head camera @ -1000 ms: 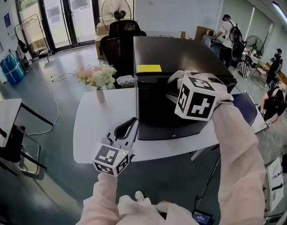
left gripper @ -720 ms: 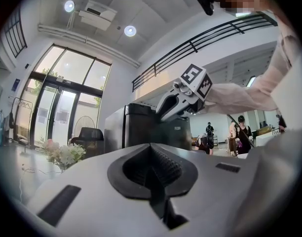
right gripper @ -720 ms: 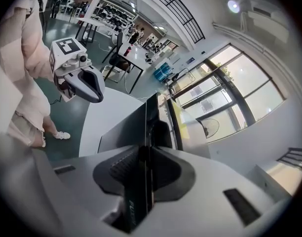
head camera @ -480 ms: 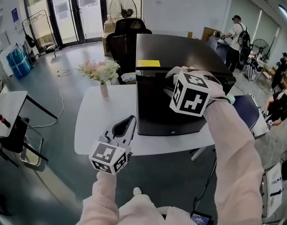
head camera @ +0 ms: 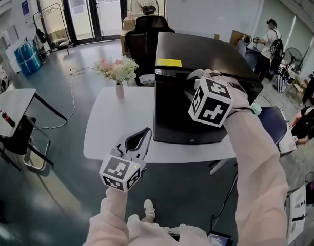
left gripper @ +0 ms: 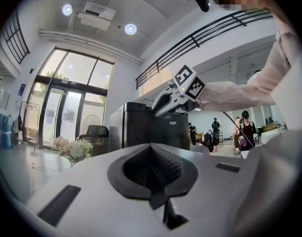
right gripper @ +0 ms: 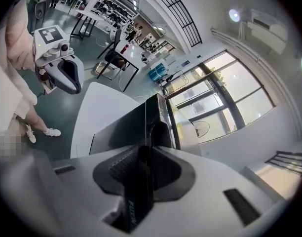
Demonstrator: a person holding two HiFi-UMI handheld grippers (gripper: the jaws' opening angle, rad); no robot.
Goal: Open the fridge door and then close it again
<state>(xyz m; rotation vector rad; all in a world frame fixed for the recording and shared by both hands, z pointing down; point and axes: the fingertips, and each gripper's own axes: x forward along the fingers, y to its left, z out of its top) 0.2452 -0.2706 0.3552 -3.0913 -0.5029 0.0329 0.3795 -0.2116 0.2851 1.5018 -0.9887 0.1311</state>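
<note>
A black mini fridge point(head camera: 203, 53) stands on a white table point(head camera: 113, 122), its door point(head camera: 175, 111) facing me. My right gripper point(head camera: 191, 88) comes down over the door's top edge and is shut on it; in the right gripper view the thin door edge point(right gripper: 141, 147) runs between the jaws. A narrow gap shows between door and body. My left gripper point(head camera: 145, 134) hovers at the table's front edge, left of the fridge, shut with nothing in it point(left gripper: 152, 169). The right gripper point(left gripper: 161, 105) also shows in the left gripper view, and the left gripper point(right gripper: 67, 75) in the right gripper view.
A vase of flowers point(head camera: 117, 72) stands on the table's far left part. A black office chair point(head camera: 146, 37) and a fan point(head camera: 146, 1) are behind the table. A second table point(head camera: 8, 104) is at left, and people point(head camera: 270, 40) stand at back right.
The head view has shifted, so fridge and table sit slightly further right. My left gripper has drifted a little away from the fridge's front corner. The right gripper keeps its hold.
</note>
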